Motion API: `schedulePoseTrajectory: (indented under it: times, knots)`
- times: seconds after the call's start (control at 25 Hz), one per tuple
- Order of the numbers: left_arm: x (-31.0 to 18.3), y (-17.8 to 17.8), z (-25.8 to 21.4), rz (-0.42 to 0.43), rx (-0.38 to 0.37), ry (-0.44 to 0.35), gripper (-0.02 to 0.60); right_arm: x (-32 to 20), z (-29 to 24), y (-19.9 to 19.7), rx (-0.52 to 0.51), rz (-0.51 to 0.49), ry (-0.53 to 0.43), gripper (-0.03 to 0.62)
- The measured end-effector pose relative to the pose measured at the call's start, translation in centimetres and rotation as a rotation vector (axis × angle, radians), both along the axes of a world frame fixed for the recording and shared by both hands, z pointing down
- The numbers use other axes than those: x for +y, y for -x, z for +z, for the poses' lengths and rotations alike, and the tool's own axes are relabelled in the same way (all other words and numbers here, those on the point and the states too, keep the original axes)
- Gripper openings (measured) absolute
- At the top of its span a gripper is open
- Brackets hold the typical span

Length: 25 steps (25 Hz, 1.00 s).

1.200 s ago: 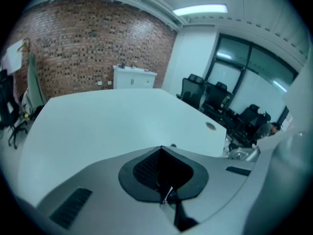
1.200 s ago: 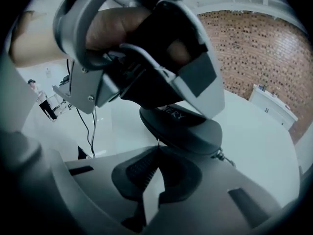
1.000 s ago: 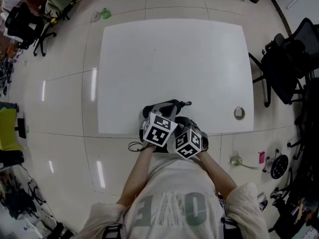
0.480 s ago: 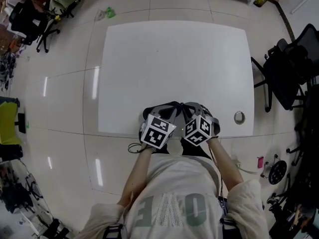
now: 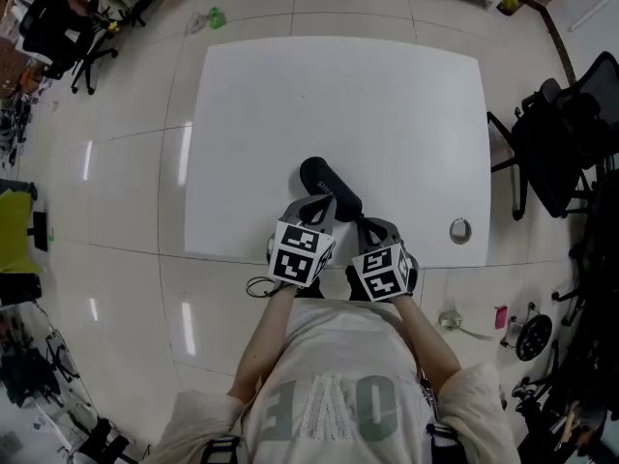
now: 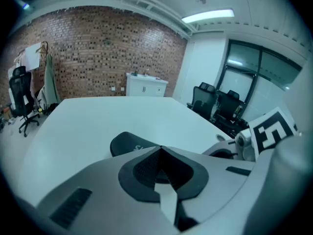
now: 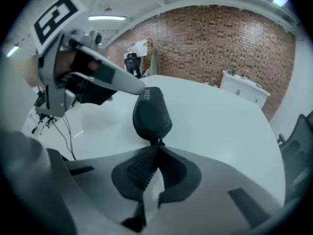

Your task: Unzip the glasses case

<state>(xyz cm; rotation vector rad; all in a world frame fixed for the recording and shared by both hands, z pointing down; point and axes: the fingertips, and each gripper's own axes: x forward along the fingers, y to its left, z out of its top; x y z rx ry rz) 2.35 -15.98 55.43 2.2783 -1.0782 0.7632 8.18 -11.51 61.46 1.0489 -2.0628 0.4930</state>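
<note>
A black oblong glasses case (image 5: 328, 188) lies on the white table (image 5: 387, 104) near its front edge, and shows in the left gripper view (image 6: 128, 143) and the right gripper view (image 7: 151, 112). My left gripper (image 5: 317, 207) is shut, its tips (image 7: 141, 88) resting against the case's left side. My right gripper (image 5: 366, 226) is shut (image 7: 157, 146) at the case's near end, where a small dark zipper pull (image 7: 157, 141) sits between the jaw tips. The left jaws (image 6: 159, 150) meet just in front of the case.
A round metal grommet (image 5: 459, 230) sits in the table's front right corner. Black office chairs (image 5: 566, 124) stand to the right and at the far left (image 5: 58, 27). A white cabinet (image 6: 145, 84) stands against the brick wall. A cable (image 5: 259, 285) hangs below the table's edge.
Both grippers have moved forward over the table. The case, hidden under them at the front edge before, now lies in plain view farther onto the table.
</note>
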Motion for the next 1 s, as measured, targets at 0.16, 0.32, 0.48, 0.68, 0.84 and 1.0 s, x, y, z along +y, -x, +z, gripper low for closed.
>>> schedulePoseTrajectory:
  times: [0.16,0.32,0.48,0.68,0.84,1.0]
  knots:
    - [-0.3,-0.4,0.2,0.003,-0.018,-0.013,-0.005,2.0,-0.4,3.4,0.001,-0.147,-0.010,0.000]
    - [-0.2,-0.1,1.7,0.015,-0.022,0.026,-0.005,2.7,-0.1,4.7,-0.007,-0.205,0.004,0.000]
    - [-0.5,-0.9,1.8,0.002,0.074,0.081,-0.005,2.2,0.3,3.6,0.027,-0.217,-0.006,0.000]
    - [-0.6,-0.8,1.8,-0.001,0.086,0.067,-0.005,-0.4,0.4,2.2,0.061,-0.185,-0.031,0.000]
    - [-0.7,-0.8,1.8,-0.010,0.126,0.088,-0.005,-1.4,0.8,2.5,0.091,-0.248,-0.040,0.000]
    - [-0.5,-0.9,1.9,0.002,0.143,0.083,-0.005,-1.3,0.8,2.5,0.047,-0.221,-0.045,0.000]
